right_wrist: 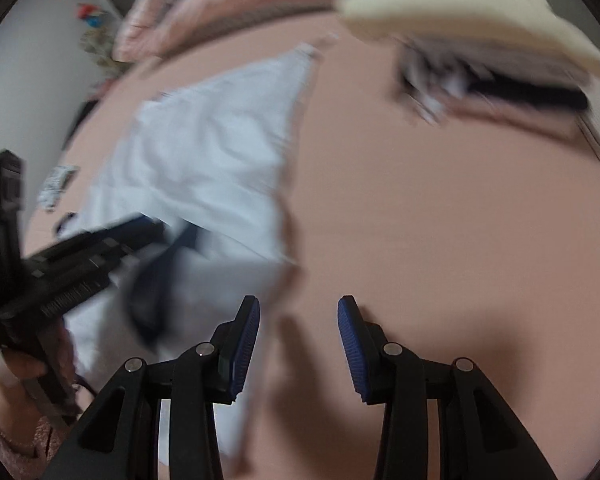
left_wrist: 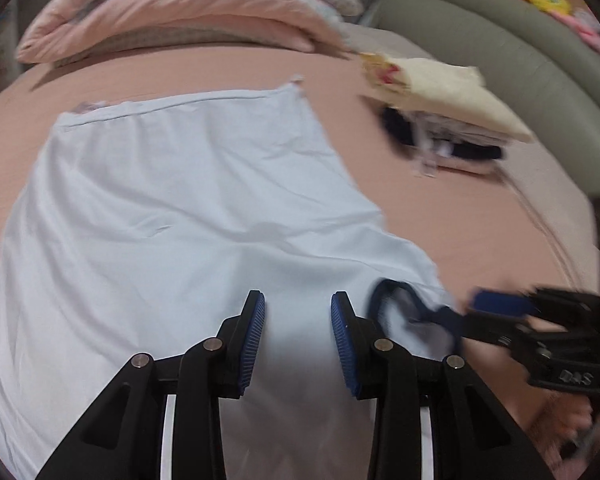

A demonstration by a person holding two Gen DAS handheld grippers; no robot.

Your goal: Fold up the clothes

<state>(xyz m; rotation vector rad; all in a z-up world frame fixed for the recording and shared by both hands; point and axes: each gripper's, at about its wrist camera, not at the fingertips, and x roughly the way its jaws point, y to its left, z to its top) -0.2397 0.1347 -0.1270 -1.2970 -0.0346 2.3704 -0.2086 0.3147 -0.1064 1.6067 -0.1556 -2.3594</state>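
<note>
1. Leftmost, a folded pink quilt [left_wrist: 172, 20] lies at the far end of the bed [left_wrist: 440, 208].
2. Next, the pale blue shirt [left_wrist: 172, 208] is spread flat on the pink sheet, its dark-trimmed collar [left_wrist: 400, 312] at the near edge.
3. Over the shirt hangs the left hand-held gripper [left_wrist: 298, 340], fingers apart, gripping nothing.
4. Further right, the right hand-held gripper [right_wrist: 298, 344] hovers over bare sheet just beside the shirt's edge, fingers likewise spread and empty.
5. Rightmost, a stack of folded clothes [left_wrist: 452, 120] sits near the headboard [left_wrist: 520, 60], topped by a cream piece.
</note>
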